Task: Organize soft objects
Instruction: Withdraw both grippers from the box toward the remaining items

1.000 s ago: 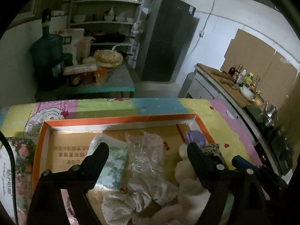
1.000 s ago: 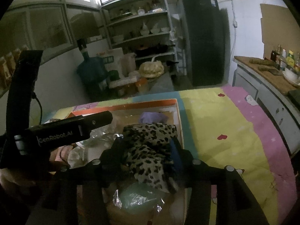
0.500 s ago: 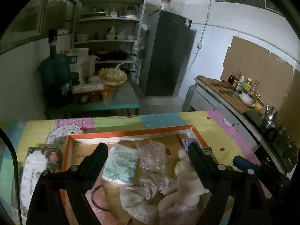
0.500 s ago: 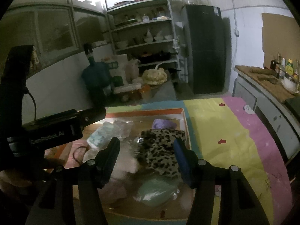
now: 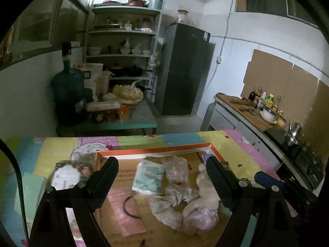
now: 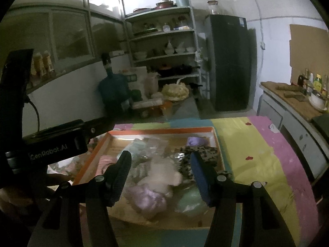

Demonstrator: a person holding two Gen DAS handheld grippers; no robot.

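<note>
Both tongs gaping and empty above the orange-rimmed cardboard tray (image 5: 156, 150) of soft things

Only the left view shows the floral packet (image 5: 70, 174) outside the tray; only the right view shows the pale green bag (image 6: 190, 202). The left tongs (image 5: 162, 169) stand wide. The right tongs (image 6: 160, 164), jaws just opening, grip nothing; the white plush toy (image 6: 159, 175) and leopard-print cloth (image 6: 197, 151) lie below, apart, on the pastel patchwork surface (image 6: 257, 150)

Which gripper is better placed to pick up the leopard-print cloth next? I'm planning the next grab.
Probably the right gripper: open and empty, and the leopard-print cloth lies at the tray's right side beside its blue finger. The left gripper faces the tray's middle.
</note>
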